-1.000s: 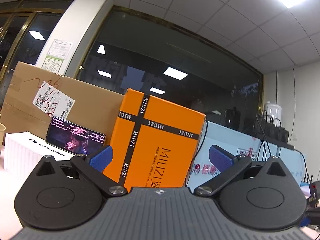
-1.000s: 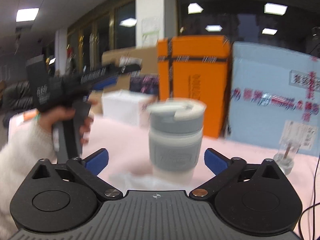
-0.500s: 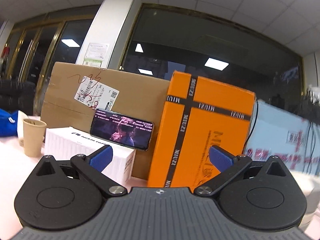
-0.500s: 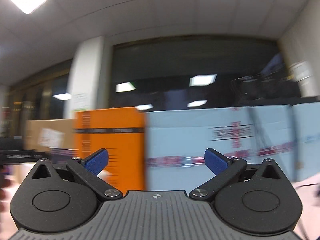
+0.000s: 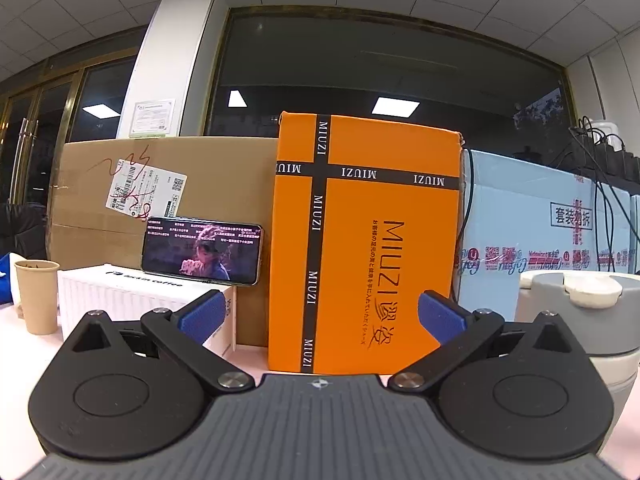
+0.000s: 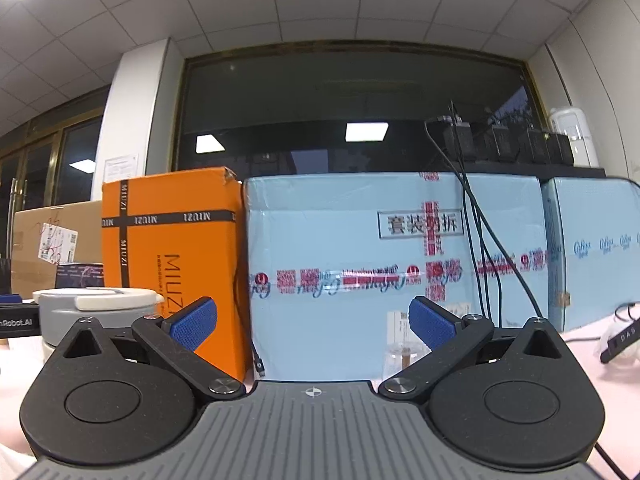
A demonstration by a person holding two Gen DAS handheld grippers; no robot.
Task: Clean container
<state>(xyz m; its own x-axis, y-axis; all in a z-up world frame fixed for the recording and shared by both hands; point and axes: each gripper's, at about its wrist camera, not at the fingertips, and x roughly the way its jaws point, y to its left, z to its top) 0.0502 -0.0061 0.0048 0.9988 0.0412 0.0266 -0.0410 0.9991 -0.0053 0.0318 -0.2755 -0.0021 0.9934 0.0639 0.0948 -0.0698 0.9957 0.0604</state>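
2 grippers spread wide, both empty.
Left gripper faces 1 tall orange cardboard box; 1 grey lidded container at 3 o'clock; right gripper faces 1 pale blue carton.

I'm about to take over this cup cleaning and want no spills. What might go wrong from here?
1. The grey lidded cup sits off to the side of both open grippers, left and right, so a sideways swing may knock it over.
2. The phone leans on the cardboard box atop the white box; a bump could topple it.
3. Black cables hang beside the right gripper and might snag.
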